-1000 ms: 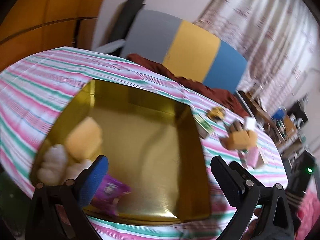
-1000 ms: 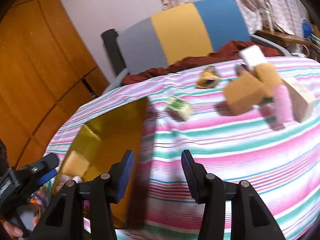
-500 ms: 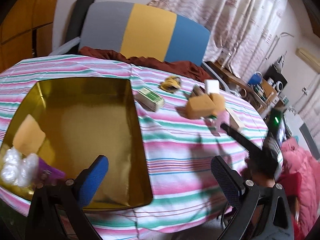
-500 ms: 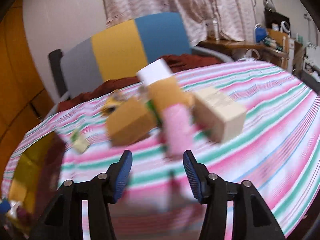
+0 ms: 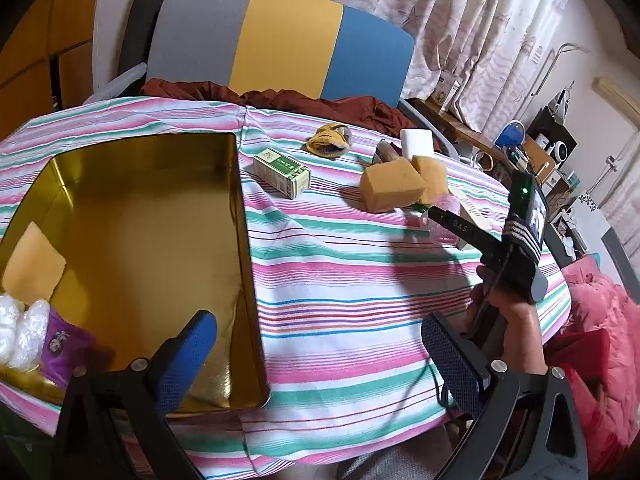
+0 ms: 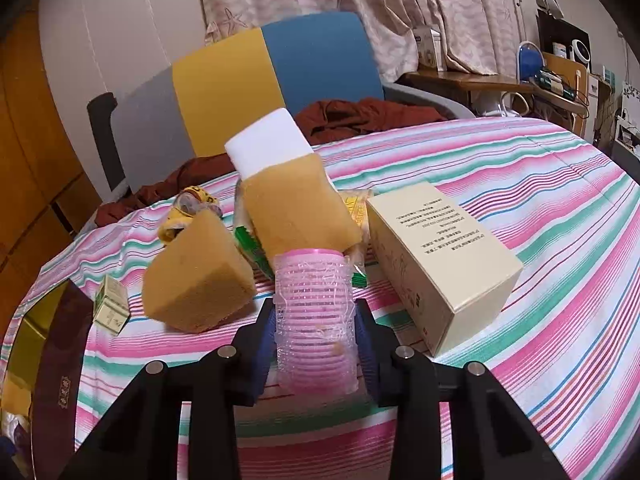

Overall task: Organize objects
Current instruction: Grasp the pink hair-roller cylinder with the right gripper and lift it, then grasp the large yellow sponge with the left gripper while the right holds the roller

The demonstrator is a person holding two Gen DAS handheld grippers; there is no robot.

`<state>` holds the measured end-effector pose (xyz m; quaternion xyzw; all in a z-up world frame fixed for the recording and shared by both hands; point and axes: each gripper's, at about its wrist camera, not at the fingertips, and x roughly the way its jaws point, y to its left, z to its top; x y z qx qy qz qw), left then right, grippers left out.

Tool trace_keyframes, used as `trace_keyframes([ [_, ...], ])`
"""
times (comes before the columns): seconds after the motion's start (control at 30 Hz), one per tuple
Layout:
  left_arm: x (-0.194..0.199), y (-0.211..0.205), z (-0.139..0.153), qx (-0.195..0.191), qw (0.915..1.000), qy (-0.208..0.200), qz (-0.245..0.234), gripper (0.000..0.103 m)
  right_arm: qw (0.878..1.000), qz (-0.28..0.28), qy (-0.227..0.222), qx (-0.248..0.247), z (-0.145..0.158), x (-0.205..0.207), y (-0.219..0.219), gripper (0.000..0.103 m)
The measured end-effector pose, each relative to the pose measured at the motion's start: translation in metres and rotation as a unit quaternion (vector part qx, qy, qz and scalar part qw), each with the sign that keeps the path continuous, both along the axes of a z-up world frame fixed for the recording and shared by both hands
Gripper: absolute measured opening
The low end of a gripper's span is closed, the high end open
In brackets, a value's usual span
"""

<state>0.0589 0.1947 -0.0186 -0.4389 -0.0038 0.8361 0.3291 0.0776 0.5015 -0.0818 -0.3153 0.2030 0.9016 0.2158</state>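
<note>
Rollers like this pink roller [image 6: 314, 316] squash easily, so we squeeze it from both sides with our right gripper [image 6: 316, 344]. Its jaws have just been closing, and now the blue pads press on the roller, which lies on the striped cloth [image 6: 540, 280] near us. We think we grab it low so it cannot slip out.

Just past it sit two yellow sponges [image 6: 200, 276], a white block [image 6: 268, 140] and a cream box [image 6: 436, 256] on the right. They are bunched close, so we come in from the near side where there is room.

Our left gripper [image 5: 320, 360] hangs wide open with nothing in it, over the near edge of the gold tin [image 5: 236, 208]. We guess it waits there to help.

The tin is on the left of the table. Inside, in the near left corner, we see a yellow sponge piece [image 5: 34, 264], some white fluffy stuff [image 5: 20, 332] and a purple packet [image 5: 64, 344]. Most of the tin is bare, so the roller can go there. A small green box [image 5: 282, 172] lies just right of the tin.
</note>
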Motion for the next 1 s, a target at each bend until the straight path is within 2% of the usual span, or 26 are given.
trace_keyframes([
  [0.23,-0.01,0.031,0.004,-0.01,0.9998,0.01,-0.016,0.103,1.0,-0.001,0.019,-0.008,-0.005,0.019,-0.014,0.037],
  [0.47,-0.043,0.079,0.009,-0.007,0.9997,-0.005,-0.025,0.103,0.999,-0.009,0.041,-0.016,-0.012,0.033,-0.023,0.037],
  [0.6,-0.066,0.11,0.009,0.004,0.9995,-0.023,-0.018,0.103,0.999,-0.014,0.049,-0.019,-0.014,0.035,-0.019,0.037],
  [0.8,-0.094,0.154,-0.002,0.011,0.9998,-0.018,0.005,0.103,0.996,-0.028,0.069,-0.04,-0.017,0.044,-0.01,0.037],
  [1.0,-0.118,0.186,-0.023,0.011,0.9971,-0.073,0.015,0.103,0.995,-0.034,0.07,-0.066,-0.024,0.045,-0.003,0.036],
])
